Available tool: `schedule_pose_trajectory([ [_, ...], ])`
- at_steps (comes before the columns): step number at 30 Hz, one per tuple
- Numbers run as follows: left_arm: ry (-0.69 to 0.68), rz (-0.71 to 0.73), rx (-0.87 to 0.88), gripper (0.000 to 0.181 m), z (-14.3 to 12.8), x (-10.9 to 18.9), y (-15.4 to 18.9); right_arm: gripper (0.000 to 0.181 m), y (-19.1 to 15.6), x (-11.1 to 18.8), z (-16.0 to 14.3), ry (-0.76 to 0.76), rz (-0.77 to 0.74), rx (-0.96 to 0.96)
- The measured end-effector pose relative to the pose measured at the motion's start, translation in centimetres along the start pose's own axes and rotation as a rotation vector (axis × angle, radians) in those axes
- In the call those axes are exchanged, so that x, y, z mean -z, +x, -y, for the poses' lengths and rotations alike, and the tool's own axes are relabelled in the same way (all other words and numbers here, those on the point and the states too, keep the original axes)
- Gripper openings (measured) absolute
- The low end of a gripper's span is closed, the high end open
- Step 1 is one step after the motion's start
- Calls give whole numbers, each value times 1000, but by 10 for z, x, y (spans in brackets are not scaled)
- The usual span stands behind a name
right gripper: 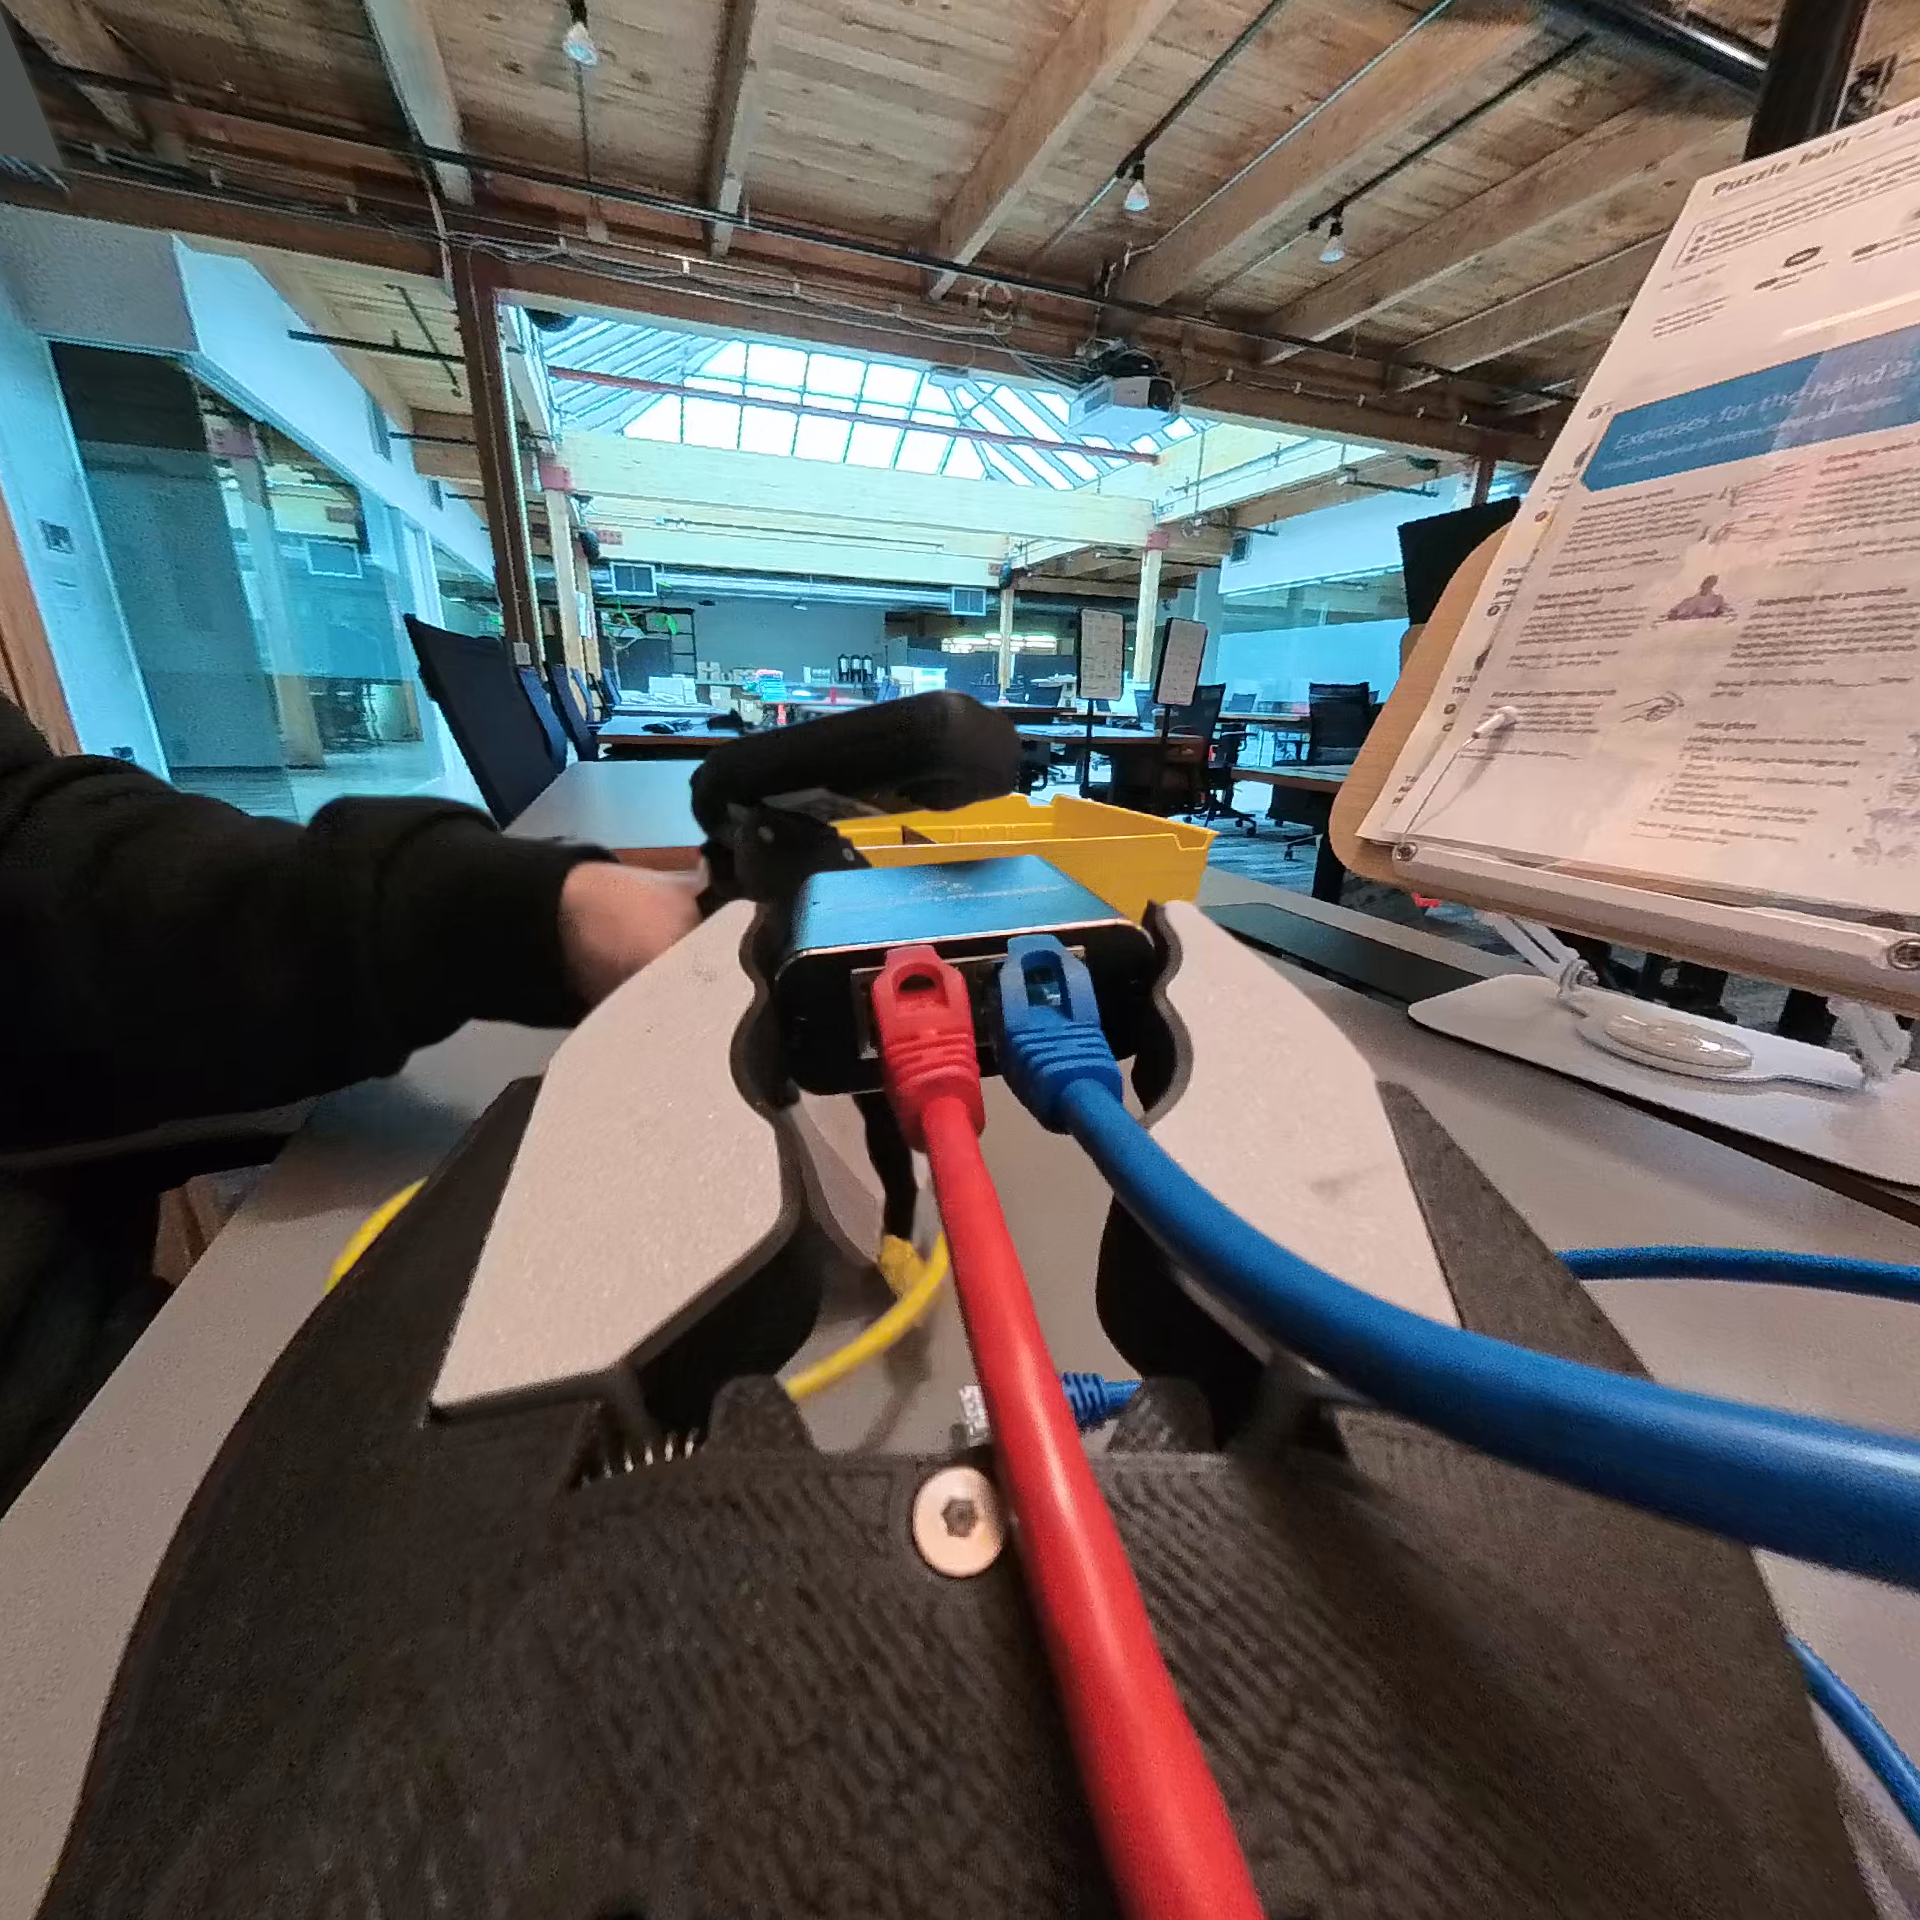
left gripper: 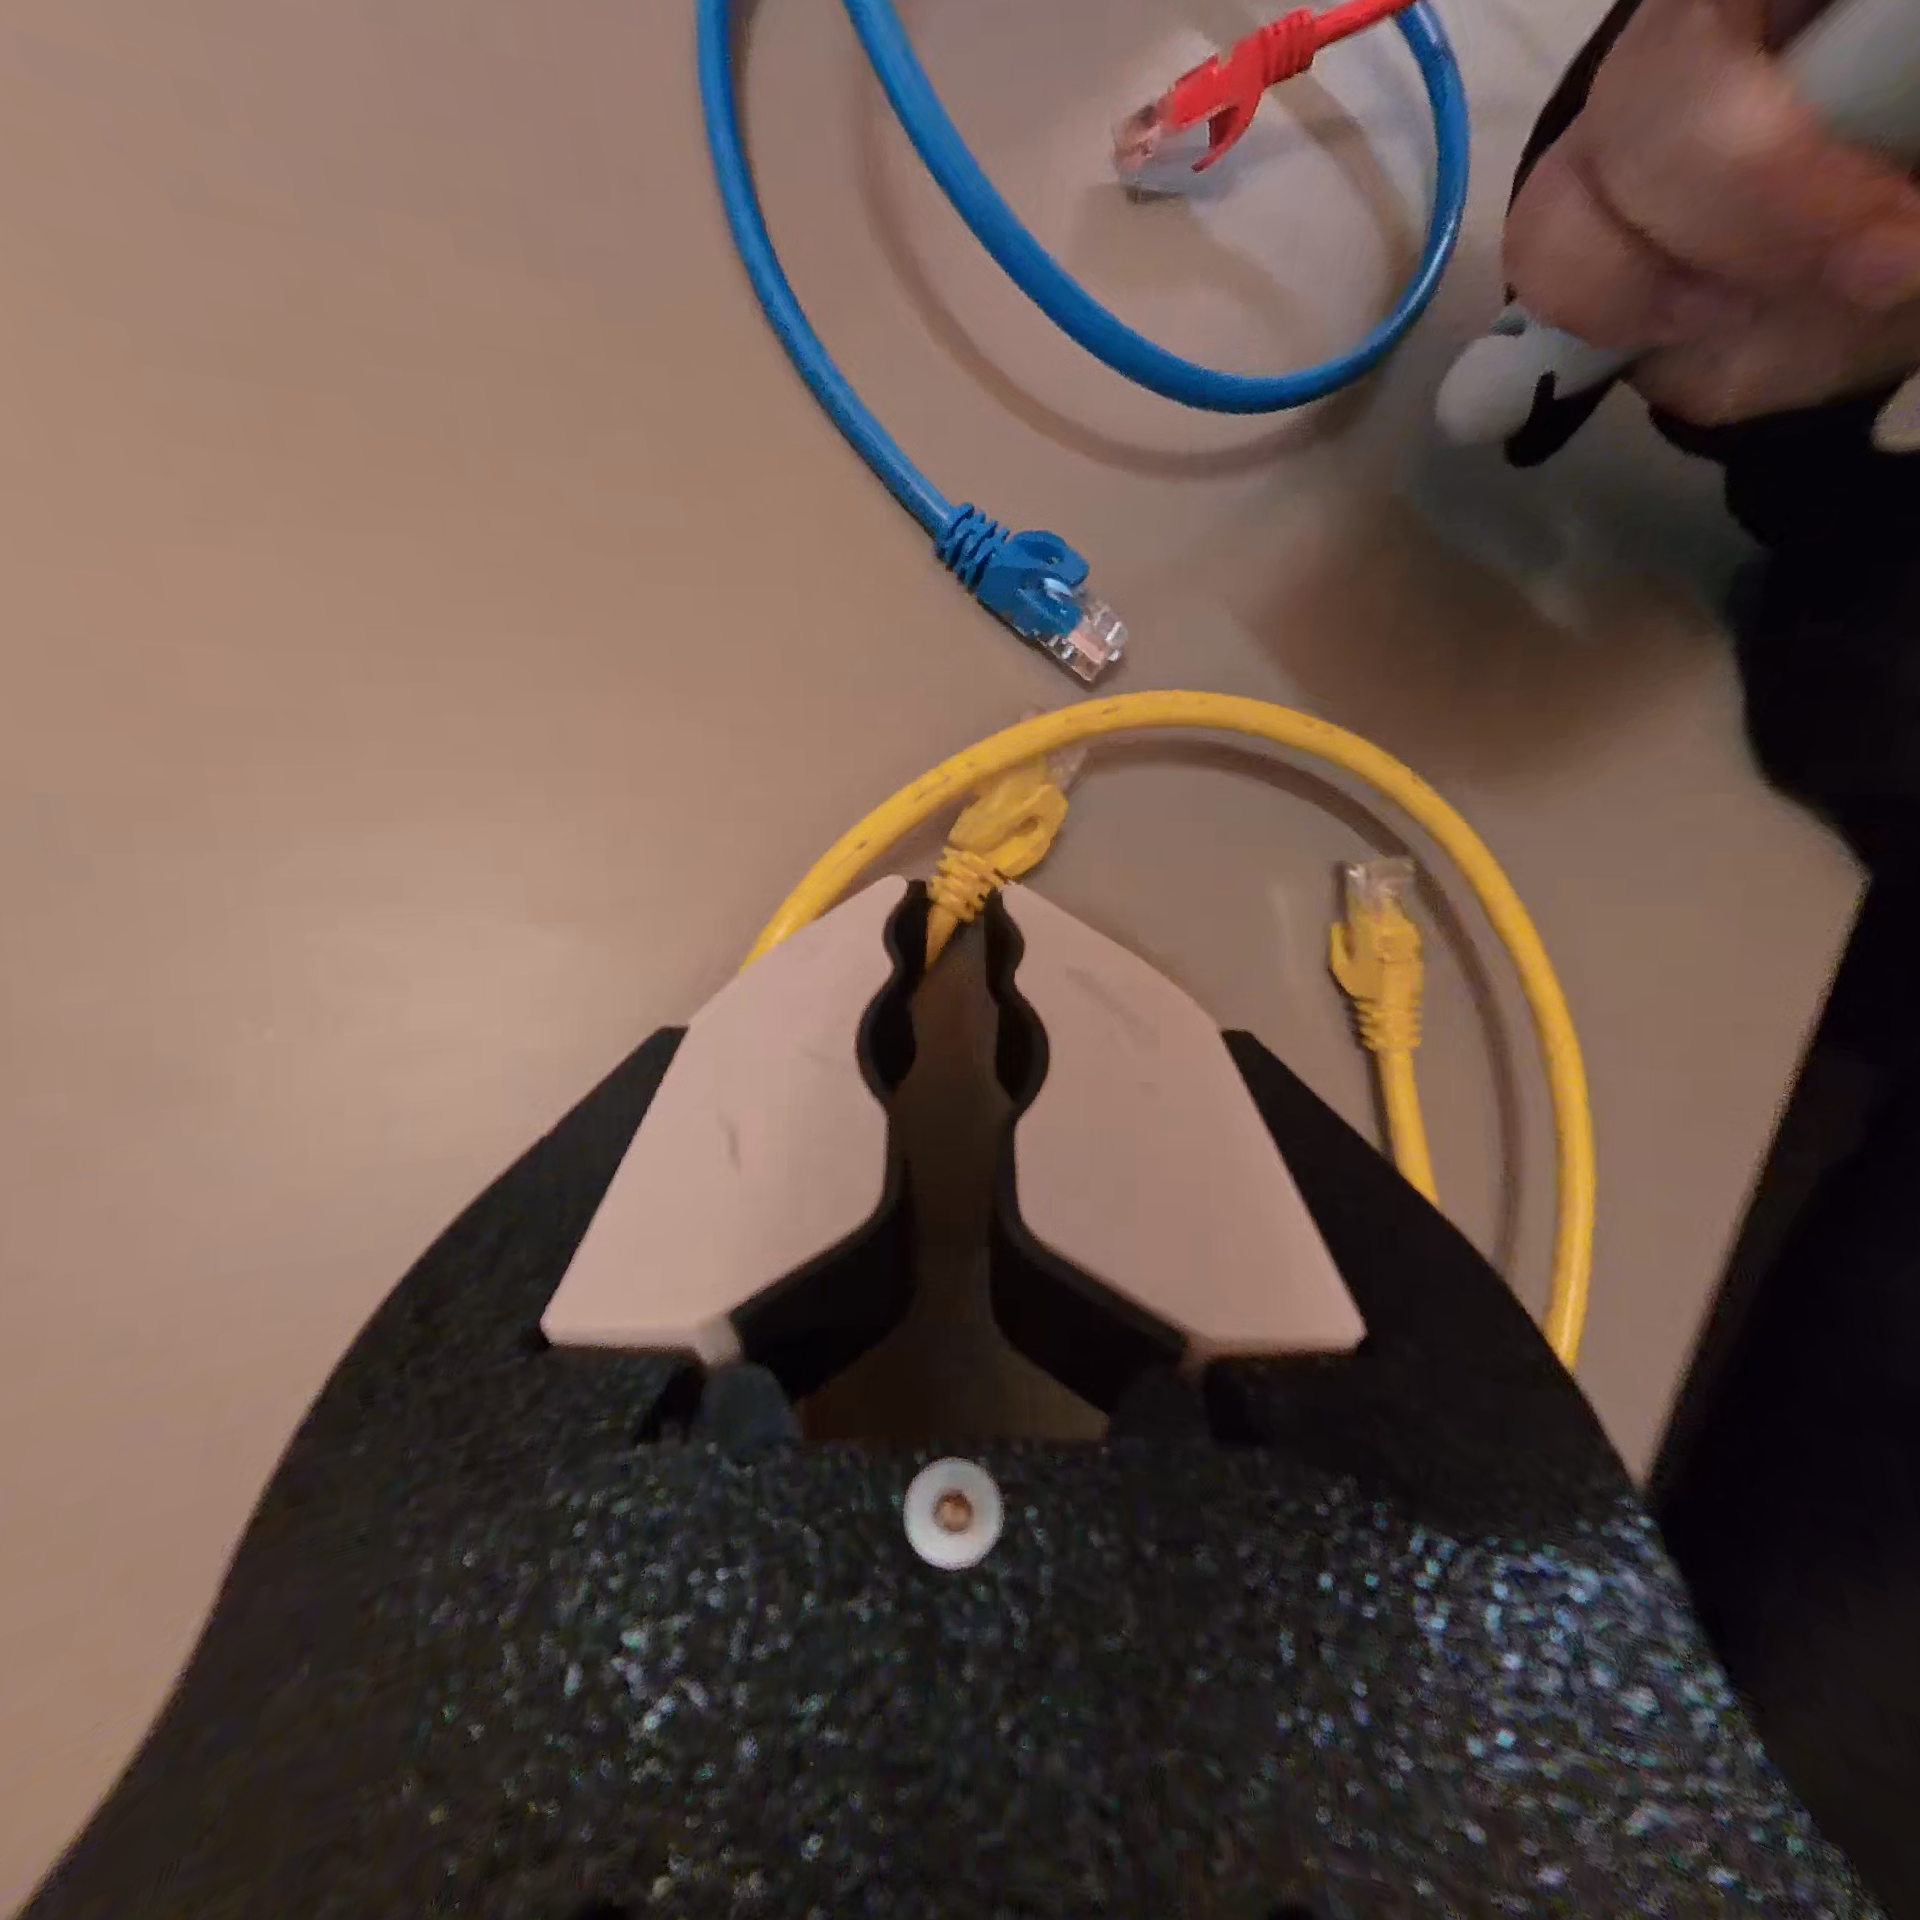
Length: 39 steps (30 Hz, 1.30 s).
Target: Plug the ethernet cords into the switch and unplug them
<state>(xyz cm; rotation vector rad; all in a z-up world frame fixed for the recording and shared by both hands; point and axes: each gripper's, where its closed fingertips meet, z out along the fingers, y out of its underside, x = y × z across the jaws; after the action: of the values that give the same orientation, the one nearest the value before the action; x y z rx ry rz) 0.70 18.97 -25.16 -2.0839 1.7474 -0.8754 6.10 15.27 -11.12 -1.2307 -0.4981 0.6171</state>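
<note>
Two tools grip: left tool [left gripper: 954, 902] yellow cord [left gripper: 1226, 717], right tool [right gripper: 956, 997] switch [right gripper: 961, 914].

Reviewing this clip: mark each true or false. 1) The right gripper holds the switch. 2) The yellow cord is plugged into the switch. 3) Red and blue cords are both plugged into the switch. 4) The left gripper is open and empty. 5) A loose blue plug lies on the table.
1) True: the right gripper clamps the switch between its fingers.
2) False: both ends of the yellow cord are loose; neither is in the switch.
3) True: the red cord and blue cord sit side by side in its ports.
4) False: the left gripper is shut on the yellow cord just behind a plug.
5) True: the blue plug rests on the table.
</note>
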Motion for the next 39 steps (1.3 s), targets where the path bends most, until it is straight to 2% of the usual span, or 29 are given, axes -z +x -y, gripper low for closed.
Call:
schedule_pose_trajectory([
  [1, -14, -39, 40, 10, -1, 4, 4, 66, 0, 0, -1, -4, 4, -1],
  [5, -120, -229, 214, 10, -12, 20, 21, 66, -2, -2, -3, -16, 13, 1],
  [9, -93, -253, 246, 10, -12, 25, 15, 66, -1, -1, -2, -12, 11, 3],
  [11, -22, -176, 146, 10, -6, 25, 6, 66, 0, -1, -2, -9, 5, 2],
  [15, 111, 149, -311, 9, 4, 22, -18, 66, -1, -1, -2, -13, 7, 3],
  [18, 141, 177, -495, 10, 2, 15, -12, 66, -1, -2, -3, -19, 8, 7],
  [22, 137, 191, -647, 18, -2, 7, -15, 66, -1, -2, -3, -19, 8, 5],
  [26, 143, 252, -803, 23, 6, 6, -19, 66, -1, -2, -4, -23, 6, 6],
  [30, 93, 264, -892, 13, 3, 0, -15, 66, -1, -2, -4, -25, 7, 7],
  [33, 99, 340, -981, 11, 5, -1, -14, 66, -1, -2, -5, -28, 8, 8],
  [36, 102, 406, -1024, 11, 7, -1, -15, 66, -2, -3, -6, -37, 9, 12],
  [39, 96, 448, -990, 10, 9, -1, -19, 66, -2, -3, -6, -38, 7, 18],
])
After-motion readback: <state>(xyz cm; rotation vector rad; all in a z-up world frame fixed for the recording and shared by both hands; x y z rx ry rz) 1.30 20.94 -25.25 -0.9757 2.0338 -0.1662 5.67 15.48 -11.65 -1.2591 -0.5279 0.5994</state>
